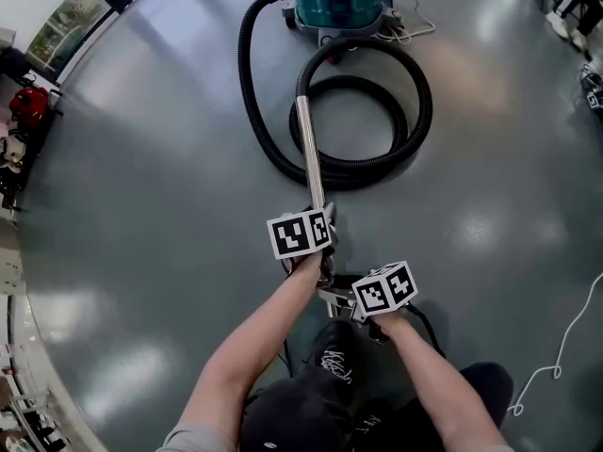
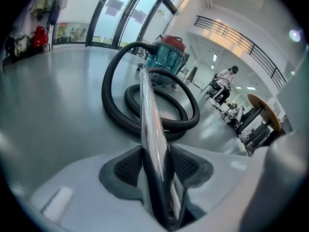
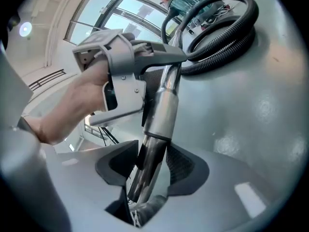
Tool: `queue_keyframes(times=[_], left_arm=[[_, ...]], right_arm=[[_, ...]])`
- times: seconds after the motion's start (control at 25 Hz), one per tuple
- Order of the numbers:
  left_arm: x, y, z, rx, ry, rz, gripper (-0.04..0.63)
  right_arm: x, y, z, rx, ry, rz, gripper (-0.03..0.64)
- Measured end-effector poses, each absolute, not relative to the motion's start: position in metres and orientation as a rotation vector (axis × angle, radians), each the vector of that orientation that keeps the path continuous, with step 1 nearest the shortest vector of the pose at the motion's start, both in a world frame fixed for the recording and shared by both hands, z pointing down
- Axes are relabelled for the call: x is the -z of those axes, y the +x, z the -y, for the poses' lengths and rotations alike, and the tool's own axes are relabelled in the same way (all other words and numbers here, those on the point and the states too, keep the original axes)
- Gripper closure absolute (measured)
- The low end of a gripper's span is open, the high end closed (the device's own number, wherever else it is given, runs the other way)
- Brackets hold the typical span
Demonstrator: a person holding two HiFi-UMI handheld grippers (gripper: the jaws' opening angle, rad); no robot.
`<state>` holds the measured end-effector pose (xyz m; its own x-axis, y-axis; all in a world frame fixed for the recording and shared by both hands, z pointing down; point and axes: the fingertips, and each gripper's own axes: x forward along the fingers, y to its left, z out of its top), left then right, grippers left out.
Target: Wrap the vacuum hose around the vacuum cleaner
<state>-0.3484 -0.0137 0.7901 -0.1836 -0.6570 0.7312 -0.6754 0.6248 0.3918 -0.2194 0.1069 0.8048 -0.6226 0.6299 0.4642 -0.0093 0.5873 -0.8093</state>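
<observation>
A teal vacuum cleaner (image 1: 341,0) stands on the floor at the far end. Its black ribbed hose (image 1: 363,121) lies in loose loops in front of it and joins a shiny metal wand (image 1: 310,149) that runs back toward me. My left gripper (image 1: 316,252) is shut on the wand (image 2: 152,129), higher up its length. My right gripper (image 1: 350,301) is shut on the wand (image 3: 152,149) near its lower end, just behind the left gripper (image 3: 120,76). The vacuum cleaner (image 2: 166,54) and hose (image 2: 145,122) show beyond the left jaws.
Grey glossy floor (image 1: 141,205) all around. A white cable (image 1: 565,347) lies at the right, power cords (image 1: 415,26) trail beside the vacuum. Red equipment (image 1: 28,106) sits by the left wall. A person (image 2: 224,81) sits at desks far off.
</observation>
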Motion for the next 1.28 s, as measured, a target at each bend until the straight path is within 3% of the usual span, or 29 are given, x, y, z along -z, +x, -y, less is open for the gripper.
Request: queue_keyframes(times=[0.76,1.28], left_arm=[[-0.827,-0.293,0.025,0.15,0.967,1.767,0.37],[-0.835,-0.297,0.064,0.187,1.039,1.693,0.348]], right_arm=[[-0.821,-0.129,-0.02,-0.539,-0.339,1.963,0.445],[-0.833,-0.133,0.057,-0.19,-0.299,1.951,0.456]])
